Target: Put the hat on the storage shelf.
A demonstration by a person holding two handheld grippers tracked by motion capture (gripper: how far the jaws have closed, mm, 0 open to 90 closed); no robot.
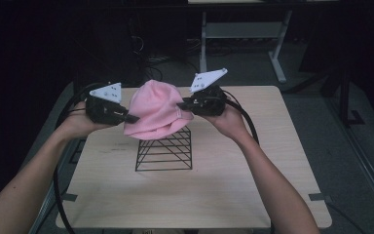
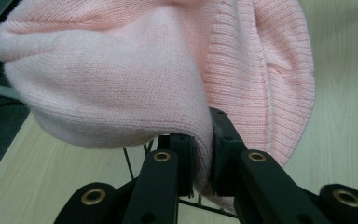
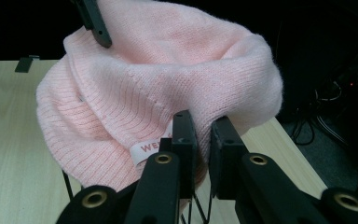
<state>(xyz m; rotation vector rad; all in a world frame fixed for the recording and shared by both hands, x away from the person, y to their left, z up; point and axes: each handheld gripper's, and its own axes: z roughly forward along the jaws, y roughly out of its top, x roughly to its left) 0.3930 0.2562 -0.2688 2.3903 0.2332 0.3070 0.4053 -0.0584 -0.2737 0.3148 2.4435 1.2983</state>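
A pink knitted hat [image 1: 154, 110] hangs above a black wire stand [image 1: 165, 149] in the middle of the table, held from both sides. My left gripper [image 1: 129, 117] is shut on the hat's left rim; in the left gripper view the knit [image 2: 121, 79] is pinched between the jaws at my left gripper [image 2: 204, 154]. My right gripper [image 1: 182, 105] is shut on the right rim, and the right gripper view shows the fabric [image 3: 168, 70] clamped at my right gripper [image 3: 201, 140], beside a small white label [image 3: 147, 149]. The other gripper's finger [image 3: 95, 23] shows at the hat's far rim.
The light wooden table [image 1: 224, 195] has free surface in front of and beside the stand. Black cables [image 1: 246, 119] trail from both grippers. A desk frame [image 1: 277, 53] stands on the floor behind the table; the surroundings are dark.
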